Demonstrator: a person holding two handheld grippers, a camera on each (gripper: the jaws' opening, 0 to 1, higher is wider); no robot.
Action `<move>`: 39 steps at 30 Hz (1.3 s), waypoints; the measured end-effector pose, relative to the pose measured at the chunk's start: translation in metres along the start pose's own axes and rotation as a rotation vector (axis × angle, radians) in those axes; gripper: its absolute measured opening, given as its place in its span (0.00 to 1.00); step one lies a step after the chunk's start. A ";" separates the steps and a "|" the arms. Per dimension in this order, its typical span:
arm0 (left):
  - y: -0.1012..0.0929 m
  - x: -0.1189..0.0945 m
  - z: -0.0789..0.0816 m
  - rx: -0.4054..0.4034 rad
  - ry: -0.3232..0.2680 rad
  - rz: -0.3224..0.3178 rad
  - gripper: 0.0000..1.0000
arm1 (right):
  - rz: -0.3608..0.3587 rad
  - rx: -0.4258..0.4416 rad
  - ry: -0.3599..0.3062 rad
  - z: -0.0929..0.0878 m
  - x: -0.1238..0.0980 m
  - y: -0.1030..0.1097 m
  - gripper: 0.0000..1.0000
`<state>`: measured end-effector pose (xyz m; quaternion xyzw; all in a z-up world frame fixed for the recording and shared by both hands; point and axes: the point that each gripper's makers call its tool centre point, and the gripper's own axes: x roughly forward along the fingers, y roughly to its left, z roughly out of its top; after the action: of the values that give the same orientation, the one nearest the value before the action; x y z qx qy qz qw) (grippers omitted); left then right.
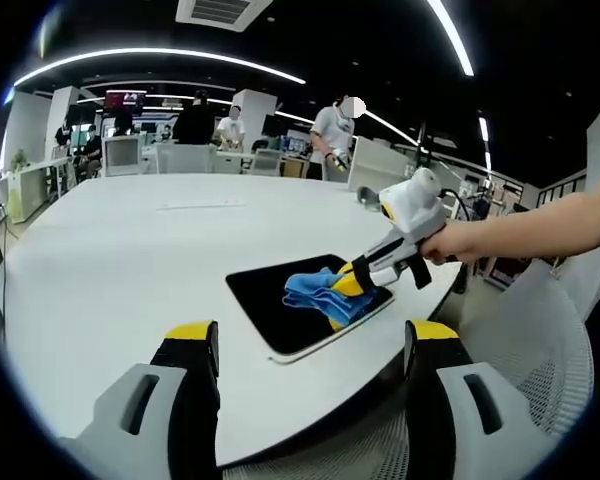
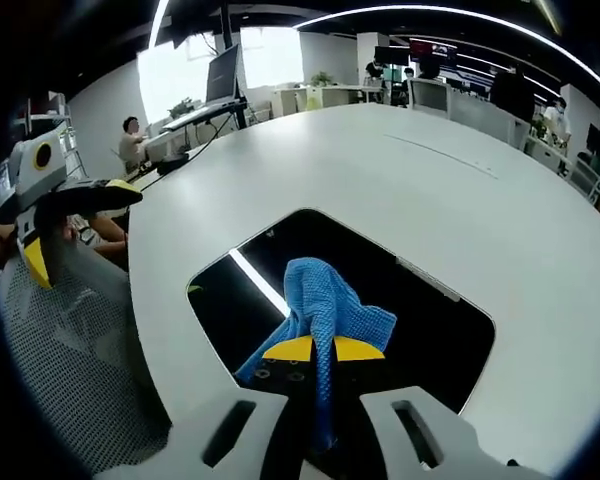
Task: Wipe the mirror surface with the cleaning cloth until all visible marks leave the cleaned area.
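In the left gripper view, the left gripper point(image 1: 310, 350) hangs with its yellow-tipped jaws spread wide and nothing between them, held back over the near edge of the broad white bench point(image 1: 130, 250), probably to leave the wiping to the other hand. Beyond it the flat dark rectangular mirror point(image 1: 265, 300) lies near the bench's edge, and the right gripper point(image 1: 352, 283), gripped by a person's hand point(image 1: 450, 243), presses the crumpled blue microfibre cleaning cloth point(image 1: 320, 292) onto the glass.

In the right gripper view, the right gripper's jaws are pinched on the cloth point(image 2: 325, 300), so it can be dragged across the mirror point(image 2: 420, 320). A ceiling light reflects in the glass; marks are too faint to tell. No containers are present.
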<state>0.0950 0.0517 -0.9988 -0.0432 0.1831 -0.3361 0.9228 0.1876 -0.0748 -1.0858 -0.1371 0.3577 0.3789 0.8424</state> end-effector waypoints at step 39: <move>0.001 0.001 -0.003 -0.001 0.016 0.009 0.73 | -0.096 -0.054 0.052 0.032 0.030 -0.051 0.00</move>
<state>0.0951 0.0525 -1.0020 -0.0399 0.1908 -0.3324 0.9228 0.2546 -0.0770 -1.0863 -0.1865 0.3619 0.3437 0.8462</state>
